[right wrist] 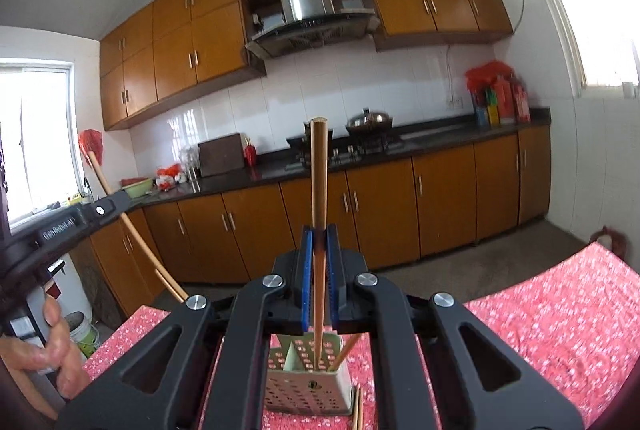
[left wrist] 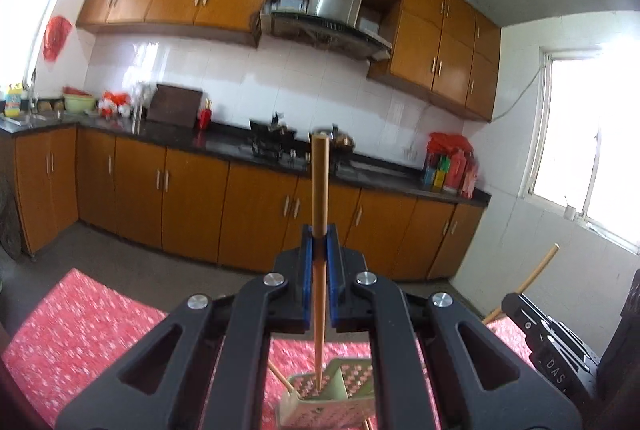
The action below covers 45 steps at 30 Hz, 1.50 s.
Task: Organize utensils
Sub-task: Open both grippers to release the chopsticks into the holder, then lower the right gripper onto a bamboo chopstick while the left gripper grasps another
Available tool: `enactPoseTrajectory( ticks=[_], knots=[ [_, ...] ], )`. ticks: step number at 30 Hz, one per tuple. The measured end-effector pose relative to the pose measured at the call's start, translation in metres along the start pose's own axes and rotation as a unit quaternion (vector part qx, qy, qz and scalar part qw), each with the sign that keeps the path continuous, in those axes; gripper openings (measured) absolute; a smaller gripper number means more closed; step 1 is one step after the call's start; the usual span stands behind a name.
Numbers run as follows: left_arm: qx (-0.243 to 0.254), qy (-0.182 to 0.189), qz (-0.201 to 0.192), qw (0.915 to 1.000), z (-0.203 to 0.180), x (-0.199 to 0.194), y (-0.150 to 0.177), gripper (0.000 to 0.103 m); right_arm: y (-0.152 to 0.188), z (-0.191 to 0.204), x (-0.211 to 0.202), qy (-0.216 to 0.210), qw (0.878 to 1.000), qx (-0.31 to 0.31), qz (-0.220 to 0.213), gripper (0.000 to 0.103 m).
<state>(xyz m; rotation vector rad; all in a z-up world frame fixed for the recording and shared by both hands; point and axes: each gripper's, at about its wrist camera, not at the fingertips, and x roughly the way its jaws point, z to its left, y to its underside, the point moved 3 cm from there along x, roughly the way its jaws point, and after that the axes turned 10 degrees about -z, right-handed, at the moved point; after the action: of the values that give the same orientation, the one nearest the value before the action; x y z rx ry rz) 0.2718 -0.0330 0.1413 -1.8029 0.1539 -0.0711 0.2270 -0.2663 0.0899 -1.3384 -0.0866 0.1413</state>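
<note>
Left claw point(left wrist: 319, 242): clenched on one chopstick point(left wrist: 320, 186). The blue pads press the shaft from both sides. Its long axis runs straight ahead along the fingers; the blunt end lies beyond the tips and the thin end trails back beneath the claw.

Right claw point(right wrist: 319, 242): clenched likewise on a second chopstick point(right wrist: 319, 182), with the same alignment.

Below and just ahead of each claw stands the perforated green utensil holder point(right wrist: 306, 396) on the red patterned surface point(right wrist: 560, 314). Each thin end appears to point into a holder compartment; whether it touches the bottom cannot be determined. A further chopstick point(right wrist: 347, 350) leans in the holder.

Judgement: neither claw is clearly nearer; the holder lies under both. Insertion depends on keeping each shaft in line with its compartment opening.

Beyond: kitchen cabinets point(left wrist: 192, 202).
</note>
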Motion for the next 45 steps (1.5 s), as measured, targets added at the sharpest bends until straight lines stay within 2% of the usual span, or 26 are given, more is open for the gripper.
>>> enactPoseTrajectory(
  ticks=[4,5,7,8,9,10,17,20,23,26,27,30,33,35,41,44,45],
  knots=[
    [0.002,0.003,0.05,0.9988,0.0,0.022,0.03,0.008,0.013,0.001,0.005,0.0,1.0,-0.001,0.023,0.008],
    [0.002,0.004,0.059,0.9983,0.001,0.025,0.034,0.008,0.016,0.001,0.005,0.001,1.0,-0.001,0.027,0.011],
    [0.007,0.002,0.066,0.9978,0.002,0.026,0.039,0.011,0.018,0.001,0.004,0.001,0.999,-0.001,0.032,0.029],
    [0.009,0.002,0.066,0.9978,0.004,0.024,0.041,0.014,0.017,0.0,0.003,0.004,0.999,0.0,0.032,0.042],
    [0.011,0.0,0.066,0.9978,0.004,0.023,0.04,0.016,0.014,0.0,0.003,0.006,1.0,0.001,0.028,0.043],
    [0.011,-0.003,0.064,0.9979,0.004,0.022,0.038,0.019,0.013,0.0,0.002,0.006,1.0,0.001,0.026,0.043],
    [0.003,-0.02,0.049,0.9986,0.027,-0.01,0.025,0.028,-0.003,-0.01,-0.025,0.023,1.0,0.002,0.008,0.043],
    [0.005,-0.034,0.051,0.9981,0.041,-0.033,0.027,0.035,0.003,-0.025,-0.041,0.038,0.999,0.009,0.021,0.043],
    [0.009,-0.051,0.069,0.9963,0.062,-0.056,0.044,0.037,0.027,-0.043,-0.052,0.053,0.997,0.01,0.058,0.043],
    [0.014,-0.07,0.109,0.9915,0.083,-0.069,0.075,0.037,0.071,-0.059,-0.052,0.065,0.99,0.004,0.127,0.042],
    [0.02,-0.075,0.121,0.9896,0.087,-0.07,0.084,0.037,0.091,-0.063,-0.05,0.063,0.985,0.007,0.158,0.037],
    [0.039,-0.098,0.188,0.9764,0.102,-0.071,0.136,0.037,0.145,-0.07,-0.041,0.043,0.968,0.034,0.244,0.026],
    [0.032,-0.106,0.233,0.9662,0.111,-0.074,0.171,0.036,0.187,-0.066,-0.033,0.025,0.952,0.049,0.3,0.022],
    [0.023,-0.107,0.257,0.9601,0.117,-0.076,0.19,0.036,0.203,-0.06,-0.029,0.023,0.946,0.042,0.321,0.022],
    [-0.004,-0.09,0.294,0.9514,0.125,-0.086,0.222,0.036,0.236,-0.045,-0.022,0.025,0.934,0.02,0.356,0.021],
    [-0.008,-0.075,0.305,0.9495,0.124,-0.087,0.23,0.035,0.235,-0.048,-0.02,0.038,0.934,-0.004,0.354,0.008],
    [-0.01,-0.065,0.309,0.9486,0.122,-0.088,0.233,0.034,0.234,-0.053,-0.021,0.045,0.934,-0.006,0.353,0.008]
  ],
)
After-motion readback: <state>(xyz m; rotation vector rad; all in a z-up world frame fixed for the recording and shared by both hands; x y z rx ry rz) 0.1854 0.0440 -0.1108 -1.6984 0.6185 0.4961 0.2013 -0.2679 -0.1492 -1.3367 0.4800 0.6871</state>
